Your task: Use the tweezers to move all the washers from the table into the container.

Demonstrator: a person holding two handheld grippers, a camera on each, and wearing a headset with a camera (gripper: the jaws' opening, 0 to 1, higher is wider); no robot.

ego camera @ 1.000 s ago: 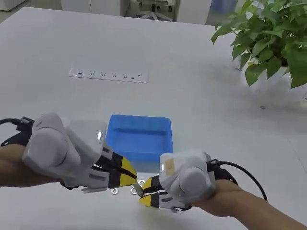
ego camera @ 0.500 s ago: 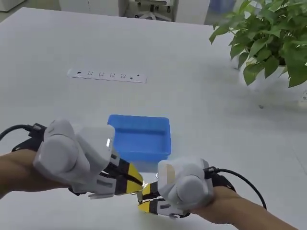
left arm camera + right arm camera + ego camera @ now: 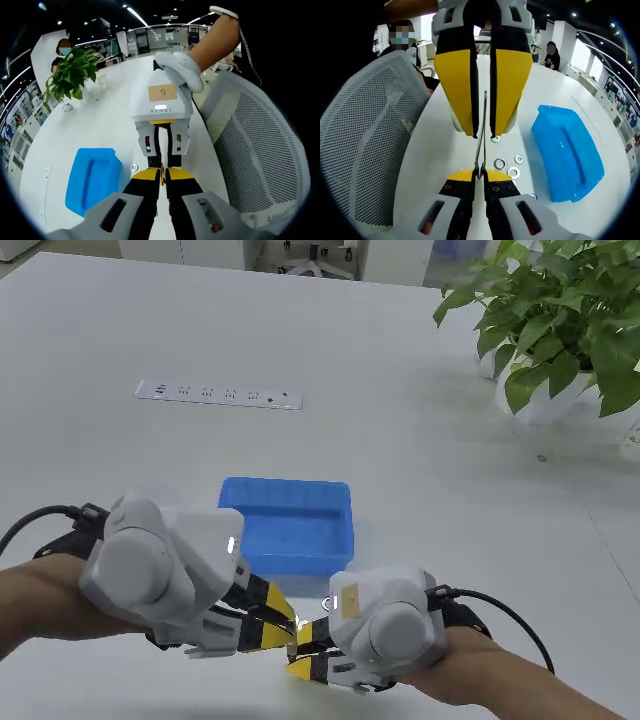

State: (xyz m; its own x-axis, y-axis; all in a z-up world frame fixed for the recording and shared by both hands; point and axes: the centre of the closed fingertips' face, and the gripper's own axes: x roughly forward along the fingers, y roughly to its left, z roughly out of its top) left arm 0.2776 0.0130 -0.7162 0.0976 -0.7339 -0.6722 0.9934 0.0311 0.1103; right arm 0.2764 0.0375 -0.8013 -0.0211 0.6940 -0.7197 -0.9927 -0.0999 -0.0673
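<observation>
Four clear washers (image 3: 500,163), one container (image 3: 568,152), one tweezers (image 3: 481,145)

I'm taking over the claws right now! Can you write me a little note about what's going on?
The left claw is shut on the tweezers, facing the other claw.
The right claw is shut on the other end of the same tweezers.
At least four washers lie on the table, beside the blue container.
Done: nothing yet; I see no washer in the container.
Left: pick up each washer with the tweezers and drop it in.
</observation>
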